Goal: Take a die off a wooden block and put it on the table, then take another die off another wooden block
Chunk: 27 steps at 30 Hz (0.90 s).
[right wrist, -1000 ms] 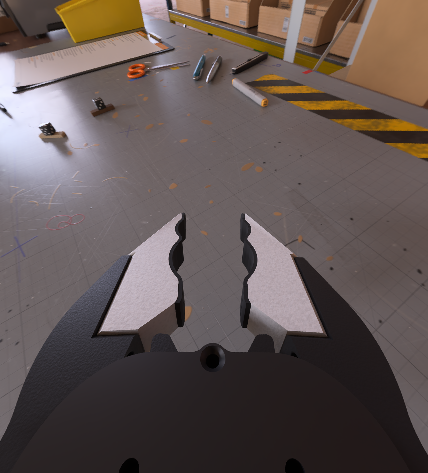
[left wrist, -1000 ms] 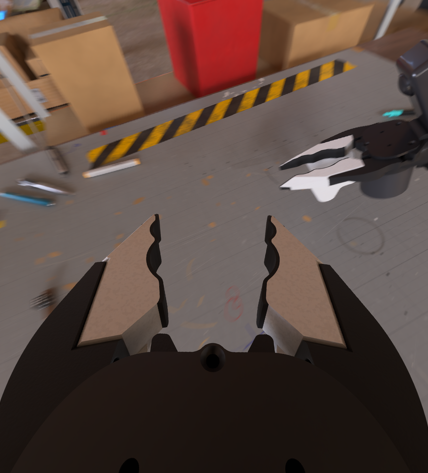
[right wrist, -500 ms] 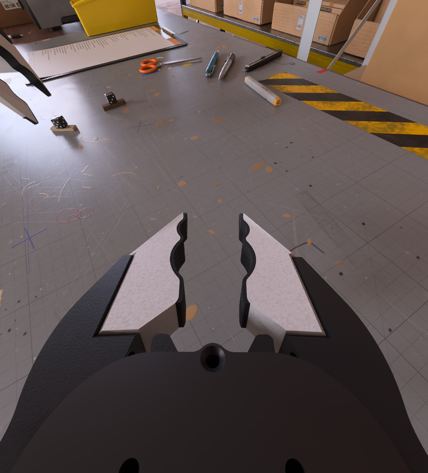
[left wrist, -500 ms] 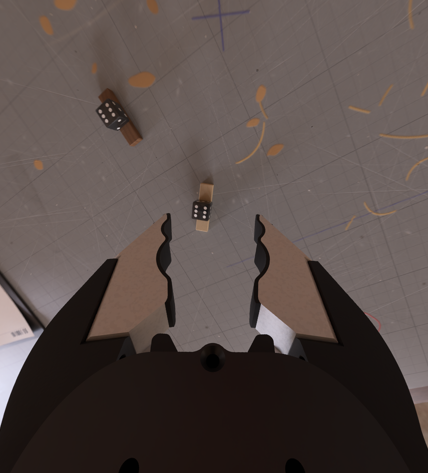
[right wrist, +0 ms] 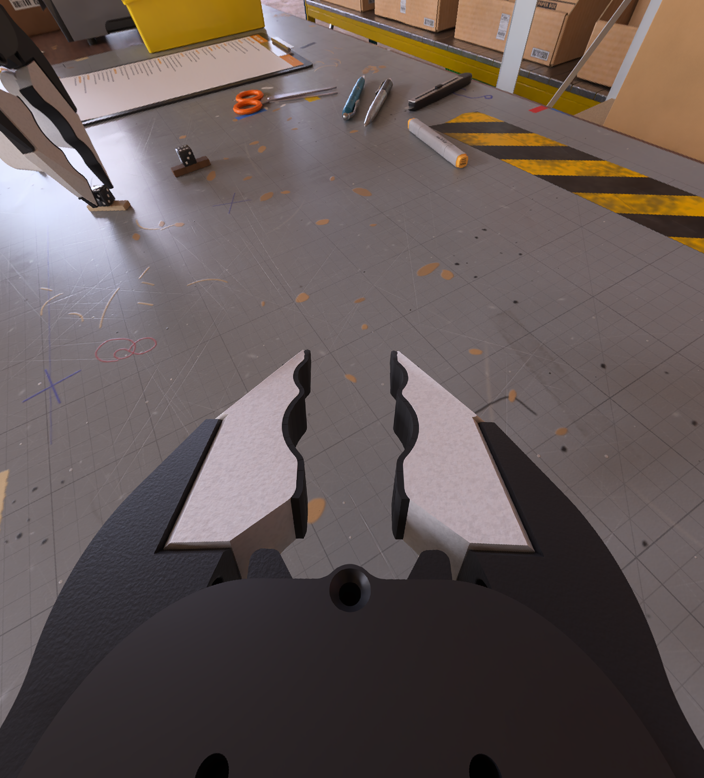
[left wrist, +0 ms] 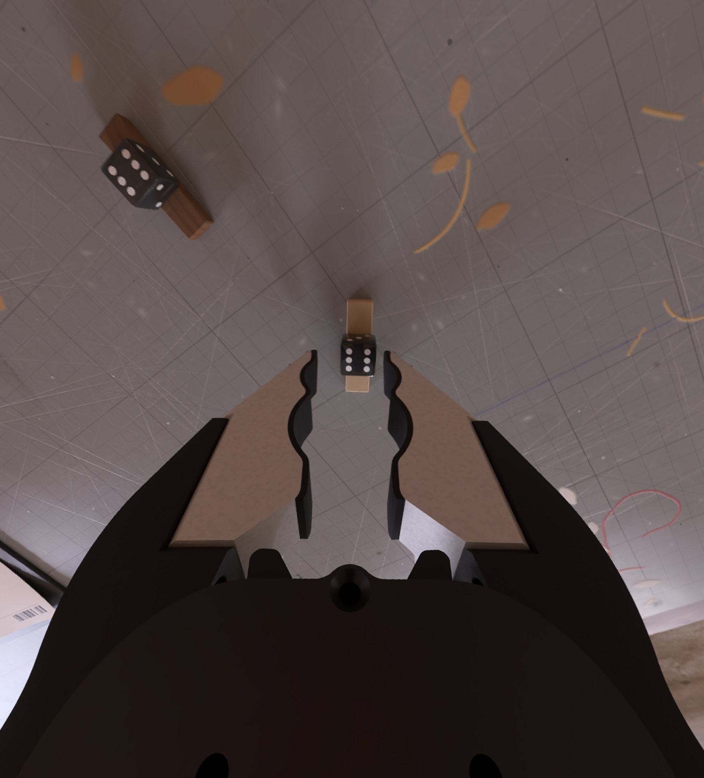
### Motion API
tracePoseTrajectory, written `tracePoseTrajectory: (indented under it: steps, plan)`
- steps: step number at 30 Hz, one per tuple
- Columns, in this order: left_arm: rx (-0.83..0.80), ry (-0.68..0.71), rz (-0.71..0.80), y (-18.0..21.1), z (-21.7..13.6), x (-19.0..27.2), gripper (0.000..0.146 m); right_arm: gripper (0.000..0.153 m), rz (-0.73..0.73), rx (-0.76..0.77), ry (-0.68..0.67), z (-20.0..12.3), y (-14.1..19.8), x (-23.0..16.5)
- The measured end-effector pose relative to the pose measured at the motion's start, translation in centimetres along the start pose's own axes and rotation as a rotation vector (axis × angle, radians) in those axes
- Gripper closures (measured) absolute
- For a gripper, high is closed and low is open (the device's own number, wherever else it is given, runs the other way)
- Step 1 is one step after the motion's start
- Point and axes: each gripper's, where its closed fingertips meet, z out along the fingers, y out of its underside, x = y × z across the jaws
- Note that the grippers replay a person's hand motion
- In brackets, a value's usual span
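Descent over the last half second is evident: left tongs point(left wrist: 349, 358), parted, now flank the die point(left wrist: 357, 354) on its pale block point(left wrist: 359, 316); closure is judged next. Right tongs point(right wrist: 350, 358) are held apart, empty.

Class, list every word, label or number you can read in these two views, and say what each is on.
Nothing here is legible enough to quote.
Sheet on the clipboard: printed lines, too small to read.
Box stickers: barcodes and print, too small.
Marker: tiny print, unreadable.
Die on pale block and die on dark block: white pips only, a six-pip face showing on each.
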Motion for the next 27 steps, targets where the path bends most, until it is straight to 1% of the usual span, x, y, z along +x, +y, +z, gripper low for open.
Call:
tracePoseTrajectory:
  steps: [3,6,8,10,13,15,16,18,21,24,27]
  plan:
    - [-0.028,0.010,0.014,0.6,-0.2,0.4,0.130,0.116,0.009,0.007,-0.004,-0.1,-0.1,0.1]
    - [-0.038,-0.029,0.035,0.7,-1.7,0.4,0.130,0.117,0.021,0.009,-0.016,-0.1,-0.2,0.0]
    - [0.003,-0.048,0.056,-0.4,-4.3,1.0,0.130,0.117,0.023,0.010,-0.020,-0.1,-0.2,-0.1]
    - [0.052,-0.077,0.105,-2.3,-7.9,2.1,0.130,0.118,0.024,0.012,-0.025,-0.1,-0.2,-0.2]
    - [0.145,-0.101,0.208,-6.7,-13.2,4.8,0.130,0.119,0.022,0.017,-0.030,-0.1,-0.3,-0.4]
    - [0.201,-0.099,0.282,-10.4,-15.3,7.0,0.130,0.119,0.016,0.031,-0.037,-0.2,-0.6,-0.6]
    - [0.220,-0.092,0.321,-12.4,-15.7,8.3,0.130,0.119,0.011,0.045,-0.041,-0.3,-0.8,-0.7]
    - [0.237,-0.069,0.395,-16.3,-15.1,10.7,0.130,0.119,0.000,0.073,-0.042,-0.6,-1.2,-0.8]
    - [0.207,-0.038,0.457,-21.9,-11.2,13.0,0.130,0.120,-0.008,0.094,-0.044,-1.0,-1.5,-0.8]
    - [0.178,0.027,0.451,-26.5,-6.4,14.4,0.130,0.120,-0.003,0.095,-0.048,-1.1,-1.5,-0.7]
    - [0.141,0.088,0.411,-29.5,-2.4,14.7,0.130,0.120,-0.006,0.094,-0.044,-1.2,-1.4,-0.6]
